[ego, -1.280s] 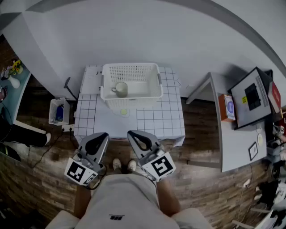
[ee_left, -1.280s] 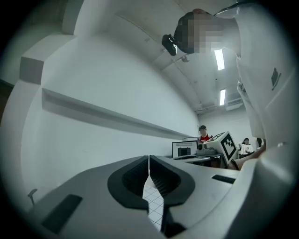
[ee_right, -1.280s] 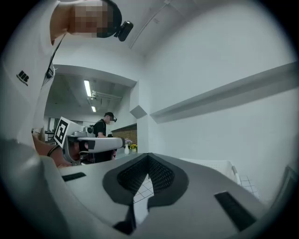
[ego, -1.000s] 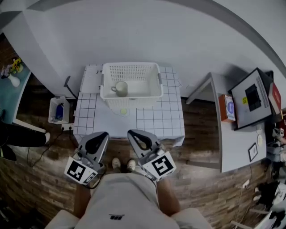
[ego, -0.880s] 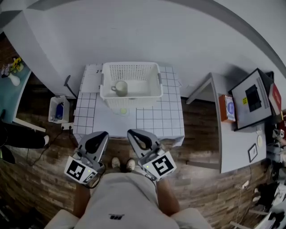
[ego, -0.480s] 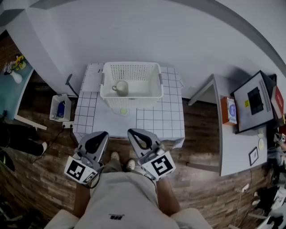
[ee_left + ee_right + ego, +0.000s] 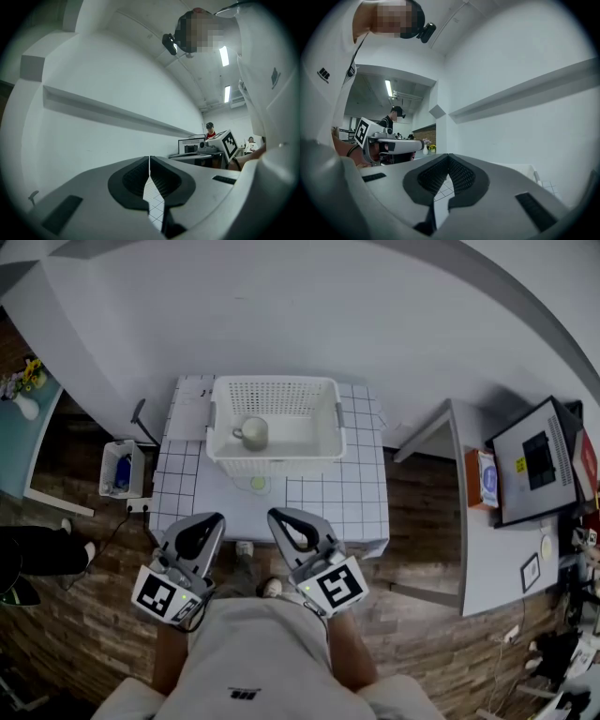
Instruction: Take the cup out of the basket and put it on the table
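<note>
A pale cup (image 7: 252, 432) with a handle on its left stands in the white perforated basket (image 7: 274, 457), left of the basket's middle. The basket rests on the far half of the white gridded table (image 7: 323, 495). Both grippers hang in front of the table's near edge, close to the person's body, well short of the basket. My left gripper (image 7: 207, 520) is shut with nothing in it; its tips meet in the left gripper view (image 7: 149, 159). My right gripper (image 7: 276, 517) is shut and empty too, its tips touching in the right gripper view (image 7: 448, 156).
A small yellow-green round thing (image 7: 258, 484) lies on the table just in front of the basket. A white bin (image 7: 122, 469) stands on the floor left of the table. A grey desk (image 7: 478, 549) with a monitor (image 7: 538, 458) is at the right. Other people are far off.
The view has shifted a little, so the table and basket sit slightly lower in the picture. A person at the left edge has moved down and off. Both grippers keep their pose.
</note>
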The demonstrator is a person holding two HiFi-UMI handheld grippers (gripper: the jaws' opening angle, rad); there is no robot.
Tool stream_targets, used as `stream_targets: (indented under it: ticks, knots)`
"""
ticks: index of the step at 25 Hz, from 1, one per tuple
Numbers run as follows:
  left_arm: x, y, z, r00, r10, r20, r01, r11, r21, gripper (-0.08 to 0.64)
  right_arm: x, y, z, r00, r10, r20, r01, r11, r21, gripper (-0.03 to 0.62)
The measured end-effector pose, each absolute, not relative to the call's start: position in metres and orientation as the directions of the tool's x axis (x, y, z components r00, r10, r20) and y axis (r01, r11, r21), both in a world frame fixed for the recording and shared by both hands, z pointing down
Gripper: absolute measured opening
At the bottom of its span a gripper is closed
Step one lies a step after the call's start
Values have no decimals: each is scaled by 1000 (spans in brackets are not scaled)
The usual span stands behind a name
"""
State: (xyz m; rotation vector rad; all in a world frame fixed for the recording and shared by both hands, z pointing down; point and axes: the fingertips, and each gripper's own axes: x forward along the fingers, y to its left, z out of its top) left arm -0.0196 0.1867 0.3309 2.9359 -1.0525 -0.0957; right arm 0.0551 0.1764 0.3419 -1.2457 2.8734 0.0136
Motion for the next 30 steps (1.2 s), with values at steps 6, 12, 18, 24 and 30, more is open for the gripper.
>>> stream_targets:
  ticks: [6,12,18,24,30]
  knots:
    - [-23,143,334,785,-618,-42,-616,-786,41,15,49,134,347,-674,-739,5,-739,674,1,12]
    - [-28,104,336,801,-598,-30,-597,-801,44,15,43,97,350,-662,-749,8,-749,662,-10,12]
    - [-41,69,339,815,-578,-37,-576,-816,47,15,35,64,353,-646,-762,31,-763,646,-15,12]
    - [-54,37,345,828,-560,-30,-556,-827,84,15,23,35,357,-628,-776,54,-778,629,-6,12]
    - [-64,12,353,847,-531,-29,-526,-844,105,15,15,13,360,-599,-797,78,-800,600,-1,12]
